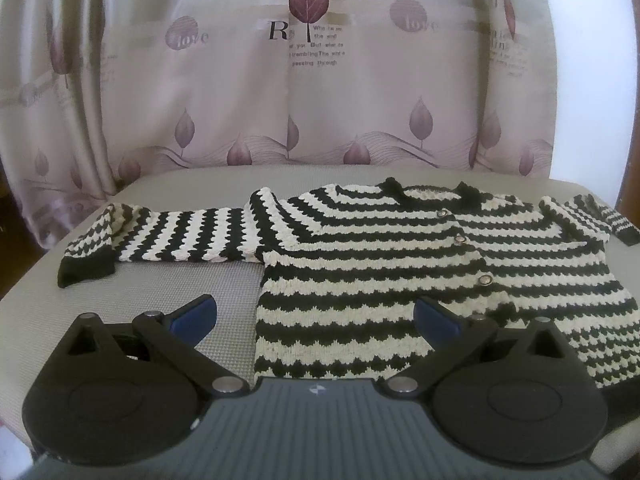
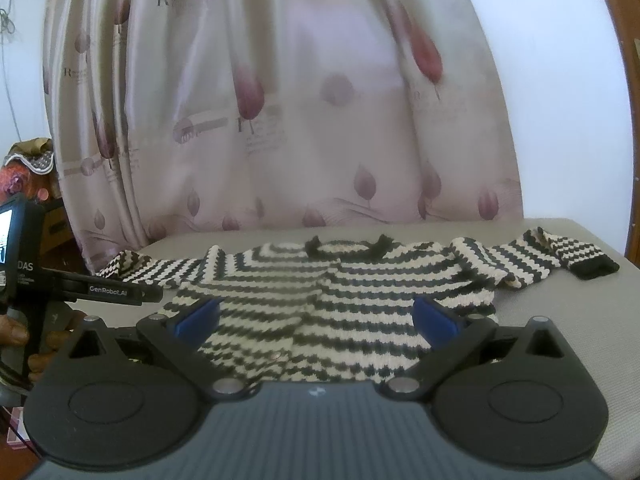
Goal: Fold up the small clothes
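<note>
My left gripper (image 1: 314,318) hung wide open and held nothing, its blue pads (image 1: 192,316) spread above the near hem of the sweater (image 1: 380,264): one pad over the bare grey surface (image 1: 180,280), the other over the knit. My right gripper (image 2: 316,318) was just as wide open and just as empty, both pads over the sweater's lower half. The sweater, black and cream stripes, lay flat and face up on the grey surface, collar (image 1: 432,192) at the far side, three small buttons (image 1: 486,279) running down the front. Both sleeves were spread outward: the left sleeve (image 1: 160,236) stretched sideways and ended in a black cuff (image 1: 86,270), the right sleeve (image 2: 532,258) reached the far right corner (its cuff black too). In the right wrist view my left gripper's body showed at the left edge, marked "GenRobot.AI", with my hand (image 2: 16,332) around its handle. Behind the surface hung a pale curtain (image 1: 320,92) printed with purple leaves.
</note>
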Tool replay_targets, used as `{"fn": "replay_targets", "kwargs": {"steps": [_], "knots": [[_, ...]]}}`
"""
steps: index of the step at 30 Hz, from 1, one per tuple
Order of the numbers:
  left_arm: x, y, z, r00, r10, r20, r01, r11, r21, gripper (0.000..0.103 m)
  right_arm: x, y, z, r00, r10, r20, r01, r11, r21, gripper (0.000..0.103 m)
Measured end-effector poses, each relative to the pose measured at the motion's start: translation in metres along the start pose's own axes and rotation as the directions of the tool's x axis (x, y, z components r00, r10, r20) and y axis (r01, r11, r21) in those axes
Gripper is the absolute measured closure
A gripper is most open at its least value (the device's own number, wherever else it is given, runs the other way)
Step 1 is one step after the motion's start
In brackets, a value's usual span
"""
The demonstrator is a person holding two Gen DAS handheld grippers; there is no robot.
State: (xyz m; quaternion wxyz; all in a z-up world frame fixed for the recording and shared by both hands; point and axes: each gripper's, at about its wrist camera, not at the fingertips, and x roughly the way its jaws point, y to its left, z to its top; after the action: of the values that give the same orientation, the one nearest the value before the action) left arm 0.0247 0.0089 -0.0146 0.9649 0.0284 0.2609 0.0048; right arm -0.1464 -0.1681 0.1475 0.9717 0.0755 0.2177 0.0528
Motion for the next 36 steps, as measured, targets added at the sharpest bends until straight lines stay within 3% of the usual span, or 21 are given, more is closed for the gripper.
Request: {"fn": "replay_targets", "kwargs": {"steps": [36], "knots": [[0.030,0.016,-0.008,0.998,0.025,-0.051,-0.026,1.000,-0.016,0.000,0.018,0.009,-0.004,0.999,0.018,-0.051,-0.017,1.000,0.010,0.000]]}}
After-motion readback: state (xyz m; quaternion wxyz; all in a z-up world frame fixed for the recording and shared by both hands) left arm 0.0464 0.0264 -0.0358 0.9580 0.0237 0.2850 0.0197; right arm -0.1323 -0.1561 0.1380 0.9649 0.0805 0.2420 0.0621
